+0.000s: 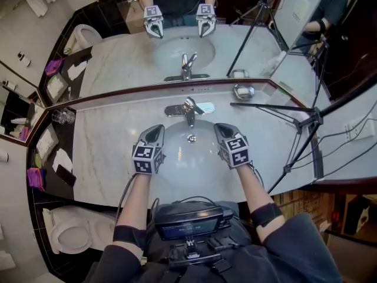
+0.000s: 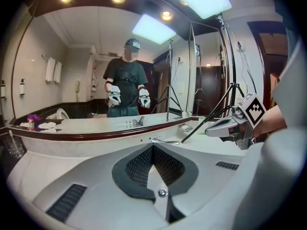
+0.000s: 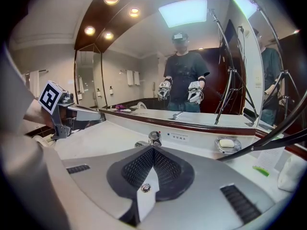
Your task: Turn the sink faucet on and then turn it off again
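We see the left gripper (image 1: 155, 132) and right gripper (image 1: 224, 130) above the sink (image 1: 188, 161), each with jaws pressed together on nothing. The faucet (image 1: 189, 109) stands at the sink's far rim, between them, apart from both.

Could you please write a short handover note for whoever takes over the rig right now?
Left gripper: shut and empty, held over the left side of the sink.
Right gripper: shut and empty, over the sink's right side.
Faucet: at the basin's back edge, beyond both grippers, touched by neither; no water stream visible.
Done: cannot tell whether it has already been turned on and off.
Left: if not, turn it on, then off.
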`<state>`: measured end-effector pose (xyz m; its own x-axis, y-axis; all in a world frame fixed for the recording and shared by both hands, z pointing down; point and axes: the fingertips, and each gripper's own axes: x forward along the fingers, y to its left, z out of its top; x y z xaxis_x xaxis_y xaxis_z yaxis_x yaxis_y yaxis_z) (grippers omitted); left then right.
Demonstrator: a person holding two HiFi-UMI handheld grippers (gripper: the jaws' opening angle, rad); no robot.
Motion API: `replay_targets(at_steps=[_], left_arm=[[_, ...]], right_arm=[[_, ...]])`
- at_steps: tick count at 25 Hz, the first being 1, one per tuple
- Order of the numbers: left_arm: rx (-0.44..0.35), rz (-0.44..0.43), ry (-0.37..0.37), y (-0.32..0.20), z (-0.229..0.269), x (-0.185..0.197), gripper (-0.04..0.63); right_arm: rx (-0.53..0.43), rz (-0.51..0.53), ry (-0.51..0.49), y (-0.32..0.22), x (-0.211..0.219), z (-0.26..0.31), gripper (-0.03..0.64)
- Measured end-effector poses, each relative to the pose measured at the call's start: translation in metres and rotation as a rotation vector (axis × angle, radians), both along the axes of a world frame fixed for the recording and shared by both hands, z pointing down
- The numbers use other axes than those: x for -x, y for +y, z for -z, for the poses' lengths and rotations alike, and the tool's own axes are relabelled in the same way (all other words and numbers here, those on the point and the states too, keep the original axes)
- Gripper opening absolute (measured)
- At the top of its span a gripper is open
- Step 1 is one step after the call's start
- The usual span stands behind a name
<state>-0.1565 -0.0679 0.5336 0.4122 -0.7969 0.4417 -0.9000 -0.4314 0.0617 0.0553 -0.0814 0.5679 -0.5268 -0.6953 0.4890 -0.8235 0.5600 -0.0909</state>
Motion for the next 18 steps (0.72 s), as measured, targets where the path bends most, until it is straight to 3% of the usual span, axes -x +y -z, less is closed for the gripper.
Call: replay_targets(at_steps=[11, 18], left_arm=[[-0.025, -0.005, -0.054, 0.011, 0.003, 0.003, 0.000], [-0.003, 0.005, -0.032, 0.009, -0.003, 0.004, 0.000]], right_arm=[[0.007, -0.003, 0.014, 0.013, -0.003, -0.008, 0.020], [-0.078, 0.079, 0.184, 0.011, 0.009, -0.003, 0.023]])
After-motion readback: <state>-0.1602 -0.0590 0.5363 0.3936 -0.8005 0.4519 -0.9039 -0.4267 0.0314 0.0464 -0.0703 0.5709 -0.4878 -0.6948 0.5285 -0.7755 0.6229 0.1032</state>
